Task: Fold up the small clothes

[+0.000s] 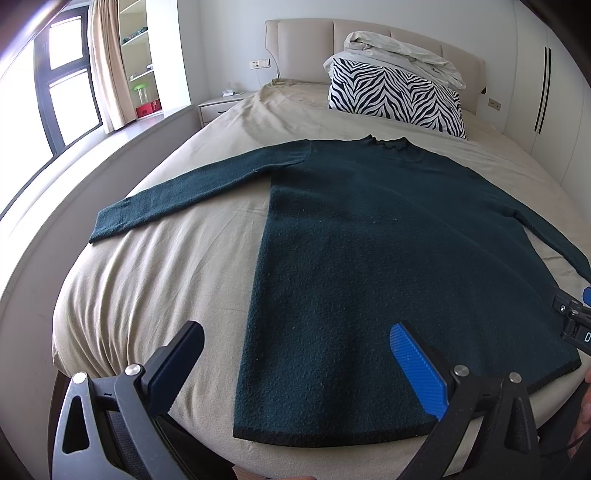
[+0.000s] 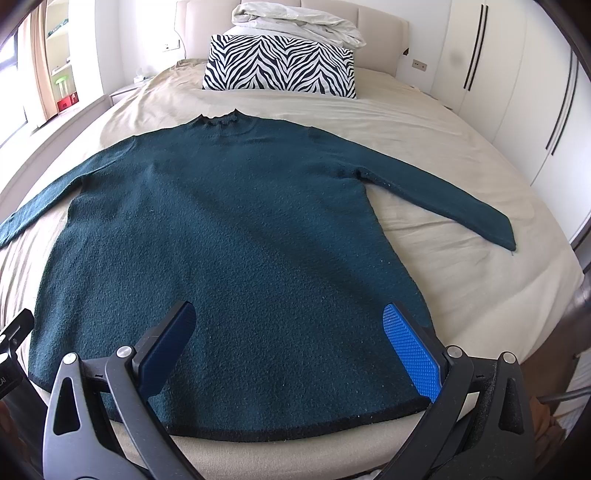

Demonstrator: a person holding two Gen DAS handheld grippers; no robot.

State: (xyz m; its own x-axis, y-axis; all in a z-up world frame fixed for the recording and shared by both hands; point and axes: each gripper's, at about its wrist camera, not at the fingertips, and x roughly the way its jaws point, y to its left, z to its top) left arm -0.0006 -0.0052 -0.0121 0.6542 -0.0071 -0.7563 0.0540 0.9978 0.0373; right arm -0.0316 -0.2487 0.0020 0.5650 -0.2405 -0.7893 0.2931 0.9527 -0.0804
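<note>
A dark teal knitted sweater (image 1: pixel 369 258) lies flat on the beige bed sheet (image 1: pixel 166 280), neck toward the headboard, both sleeves spread out; it also shows in the right wrist view (image 2: pixel 240 240). My left gripper (image 1: pixel 295 345) is open and empty, hovering over the hem's left corner. My right gripper (image 2: pixel 288 325) is open and empty, above the hem's right part. The right gripper's edge shows at the far right of the left wrist view (image 1: pixel 576 317).
A zebra-print pillow (image 2: pixel 280 68) and a crumpled white duvet (image 2: pixel 295 22) lie at the headboard. A nightstand (image 1: pixel 218 105) and window stand to the left. White wardrobe doors (image 2: pixel 517 92) line the right side.
</note>
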